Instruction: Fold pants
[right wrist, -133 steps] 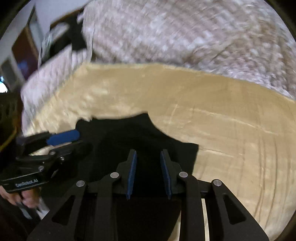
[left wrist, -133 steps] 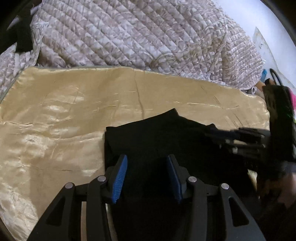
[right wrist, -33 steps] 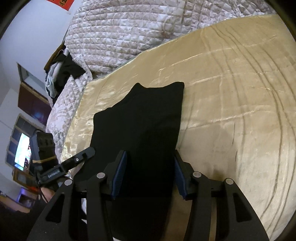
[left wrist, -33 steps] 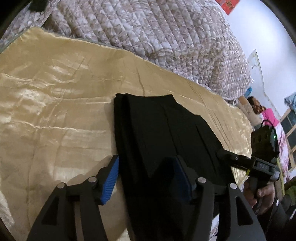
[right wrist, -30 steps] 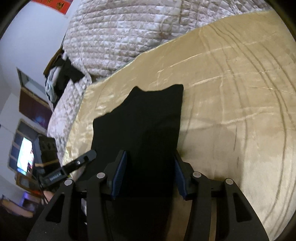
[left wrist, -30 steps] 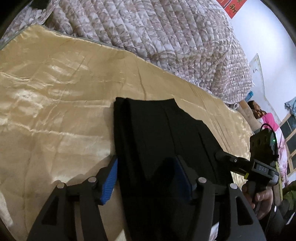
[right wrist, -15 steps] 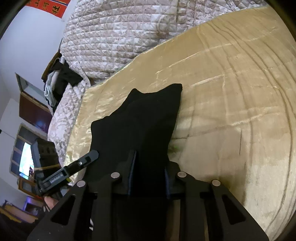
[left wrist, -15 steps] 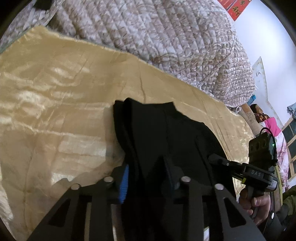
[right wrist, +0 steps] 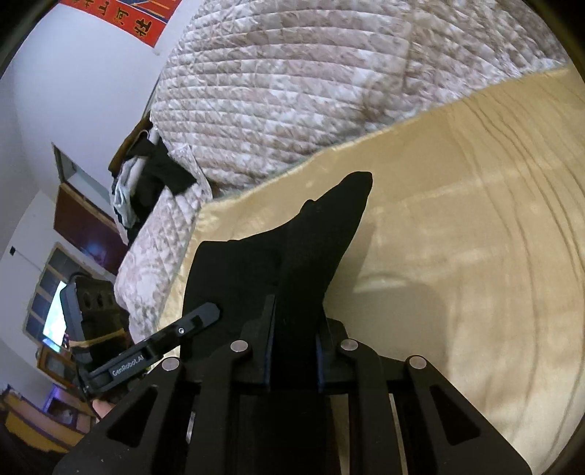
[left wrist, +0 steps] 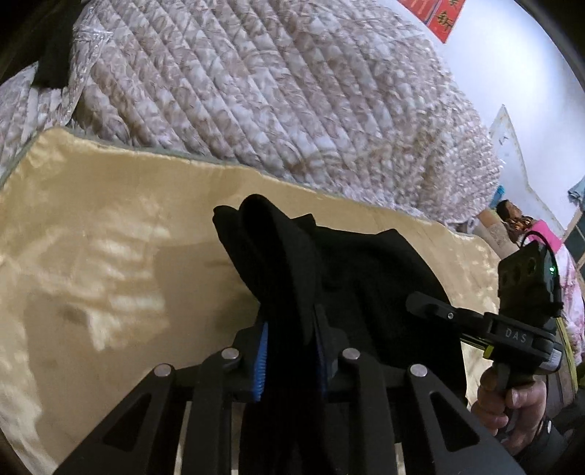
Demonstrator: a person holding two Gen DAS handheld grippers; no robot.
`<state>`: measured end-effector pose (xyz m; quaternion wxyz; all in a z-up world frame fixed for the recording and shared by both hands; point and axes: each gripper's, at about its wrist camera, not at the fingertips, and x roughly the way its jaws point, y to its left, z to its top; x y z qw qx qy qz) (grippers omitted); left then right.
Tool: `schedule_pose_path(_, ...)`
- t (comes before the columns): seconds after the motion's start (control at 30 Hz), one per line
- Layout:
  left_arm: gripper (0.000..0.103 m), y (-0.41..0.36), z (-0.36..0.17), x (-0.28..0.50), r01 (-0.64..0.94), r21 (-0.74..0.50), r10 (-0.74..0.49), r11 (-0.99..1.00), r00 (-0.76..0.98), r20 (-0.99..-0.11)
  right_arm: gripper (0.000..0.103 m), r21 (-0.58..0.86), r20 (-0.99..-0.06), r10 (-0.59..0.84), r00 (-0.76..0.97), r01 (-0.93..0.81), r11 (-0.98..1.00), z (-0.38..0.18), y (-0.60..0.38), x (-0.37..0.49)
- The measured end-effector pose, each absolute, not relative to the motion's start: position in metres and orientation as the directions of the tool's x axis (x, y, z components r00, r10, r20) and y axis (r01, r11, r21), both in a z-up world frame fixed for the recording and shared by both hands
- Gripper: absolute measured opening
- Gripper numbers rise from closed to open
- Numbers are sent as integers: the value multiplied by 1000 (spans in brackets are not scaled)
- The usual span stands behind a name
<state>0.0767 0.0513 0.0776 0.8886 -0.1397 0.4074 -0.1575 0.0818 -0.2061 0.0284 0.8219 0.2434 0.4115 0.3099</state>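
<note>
- The left gripper [left wrist: 289,350] is closed tight on the near edge of the black pants [left wrist: 365,263], so this side can be lifted
- The right gripper [right wrist: 292,350] pinches the other near corner, so both sides rise evenly
- The pants hang partly raised over the golden sheet [left wrist: 109,226], probably for the next fold

A bed carries a shiny gold satin sheet [left wrist: 109,226] with a heaped beige quilted comforter [left wrist: 285,91] behind it. The walls [right wrist: 73,80] are white, bearing a red banner [right wrist: 120,18] with characters. A lit window [right wrist: 51,310] shows at the far left of the right wrist view.
</note>
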Motion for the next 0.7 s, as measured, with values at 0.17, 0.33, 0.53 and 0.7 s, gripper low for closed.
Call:
schedule_pose_path(0.17,24,62,63,114,155,-339,-358,928,620,-698,16,633,-542,694,475,-312,708,30,-189,120)
schedule_pose_path(0.33,37,69,31,123,84,-257,-256,963,586,-768,22,536,-672,584,456,-244,808,3,-188,150)
schedule_pose_path(0.53,37,72,56,99,45,-160,-149,986,670,-727,27,412,-687,469,555,-233,881,20,-199,129)
schedule_pose_path(0.7,37,51,68,64,77,-133,-149,988,700,-699,27,298,-663,427,615,-306,904,40,-180,85)
